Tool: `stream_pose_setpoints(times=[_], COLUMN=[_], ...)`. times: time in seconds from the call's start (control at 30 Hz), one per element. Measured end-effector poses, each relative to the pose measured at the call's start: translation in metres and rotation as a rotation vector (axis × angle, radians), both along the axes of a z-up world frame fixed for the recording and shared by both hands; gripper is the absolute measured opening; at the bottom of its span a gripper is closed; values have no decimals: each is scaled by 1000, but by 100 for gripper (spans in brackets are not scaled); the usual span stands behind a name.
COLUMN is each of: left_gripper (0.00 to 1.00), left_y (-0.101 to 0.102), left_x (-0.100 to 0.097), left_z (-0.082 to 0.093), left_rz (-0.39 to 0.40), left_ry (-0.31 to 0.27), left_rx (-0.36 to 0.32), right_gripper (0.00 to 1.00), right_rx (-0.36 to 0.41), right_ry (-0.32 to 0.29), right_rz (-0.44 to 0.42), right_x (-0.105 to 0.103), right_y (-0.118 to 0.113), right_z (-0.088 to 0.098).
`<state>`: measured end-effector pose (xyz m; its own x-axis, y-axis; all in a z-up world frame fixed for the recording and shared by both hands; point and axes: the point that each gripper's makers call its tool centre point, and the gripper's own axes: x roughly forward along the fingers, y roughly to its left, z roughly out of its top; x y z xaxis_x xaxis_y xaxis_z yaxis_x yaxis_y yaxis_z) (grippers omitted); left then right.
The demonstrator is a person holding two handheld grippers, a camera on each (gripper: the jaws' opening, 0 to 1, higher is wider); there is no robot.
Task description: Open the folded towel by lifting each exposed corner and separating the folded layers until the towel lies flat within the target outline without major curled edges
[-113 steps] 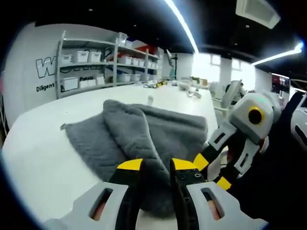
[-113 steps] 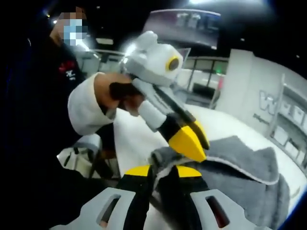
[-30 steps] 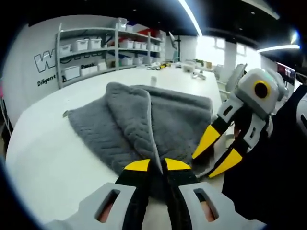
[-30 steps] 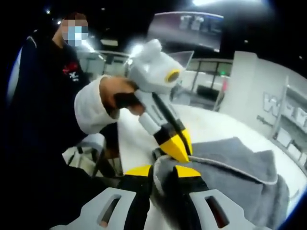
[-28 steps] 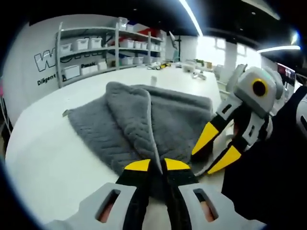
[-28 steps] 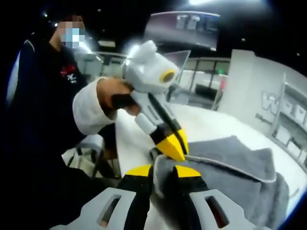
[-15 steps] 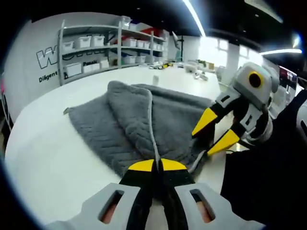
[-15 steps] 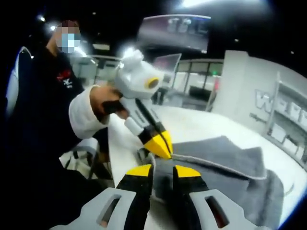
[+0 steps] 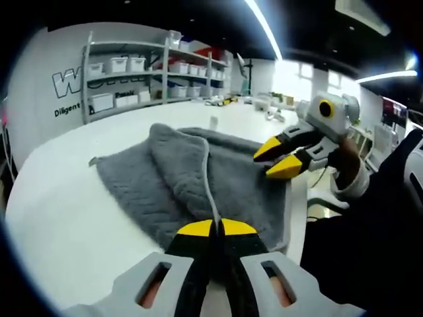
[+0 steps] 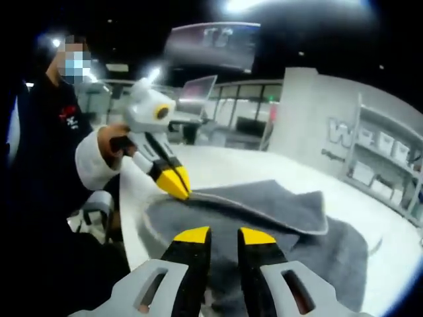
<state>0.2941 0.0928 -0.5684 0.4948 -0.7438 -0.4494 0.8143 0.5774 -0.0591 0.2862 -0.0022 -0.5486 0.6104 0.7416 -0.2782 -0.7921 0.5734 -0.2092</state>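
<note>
Two yellow-tipped grippers work over one grey towel (image 9: 198,178) that lies on a white table (image 9: 59,218). In the left gripper view, the left gripper (image 9: 215,229) has its jaws pressed together on the pale hemmed edge of a folded towel layer, which runs straight ahead from the tips up the middle of the cloth; the folded flap sits just left of that line and a wider flat layer spreads to either side. Ahead and to the right of those jaws, the right gripper (image 9: 277,159) hangs above the towel's right-hand part with its tips a little apart and nothing between them, a hand (image 9: 344,155) in a white cuff behind it. In the right gripper view, the right gripper (image 10: 217,236) has its jaws parted with towel (image 10: 264,218) showing beyond the gap, not gripped. Ahead and left of them, the left gripper (image 10: 177,185) pinches a raised towel corner, the lifted layer stretching rightward from its tips. Shelving with bins (image 9: 132,79) stands far beyond the left jaws, along the wall.
</note>
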Motion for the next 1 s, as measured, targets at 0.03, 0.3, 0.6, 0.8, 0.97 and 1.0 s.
stream_pose_setpoints(times=[0.03, 0.3, 0.6, 0.8, 0.97, 1.0], left_gripper=[2, 2, 2, 2, 2, 2], left_y=[-2, -7, -1, 6, 7, 7], left_x=[-1, -1, 7, 11, 12, 12], left_z=[2, 13, 32, 44, 50, 49], left_rz=[-6, -9, 41, 67, 78, 80], left_ry=[-11, -40, -38, -20, -11, -8], left_rx=[-2, -37, -145, -231, -274, -275], right_gripper=[13, 9, 0, 0, 0, 0], right_rx=[0, 69, 134, 150, 174, 169], right_ry=[-1, -12, -30, -55, -42, -38], right_rz=[-14, -88, -108, -175, -227, -242], right_x=[3, 17, 20, 28, 31, 33], right_y=[-5, -32, -45, -66, -82, -86], right_z=[1, 13, 24, 32, 34, 33])
